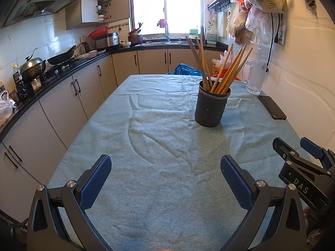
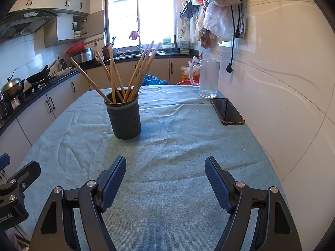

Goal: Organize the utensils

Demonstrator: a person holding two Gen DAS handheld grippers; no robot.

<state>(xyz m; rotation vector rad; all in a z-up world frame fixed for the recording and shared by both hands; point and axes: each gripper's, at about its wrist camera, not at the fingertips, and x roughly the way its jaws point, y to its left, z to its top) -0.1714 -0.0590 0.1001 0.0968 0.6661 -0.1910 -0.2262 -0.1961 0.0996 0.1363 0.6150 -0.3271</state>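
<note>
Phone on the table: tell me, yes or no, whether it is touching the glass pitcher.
No: in the right wrist view the phone lies flat on the cloth, with a strip of cloth between it and the glass pitcher.

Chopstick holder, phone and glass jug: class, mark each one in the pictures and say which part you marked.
Chopstick holder (image 2: 125, 121): right wrist view, front of its dark wall.
Phone (image 2: 227, 110): right wrist view, middle of its dark screen.
Glass jug (image 1: 255, 77): left wrist view, middle of its clear body.

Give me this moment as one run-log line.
left claw: open, empty | right claw: open, empty | chopsticks: upright in holder | cloth: no loose utensils
</note>
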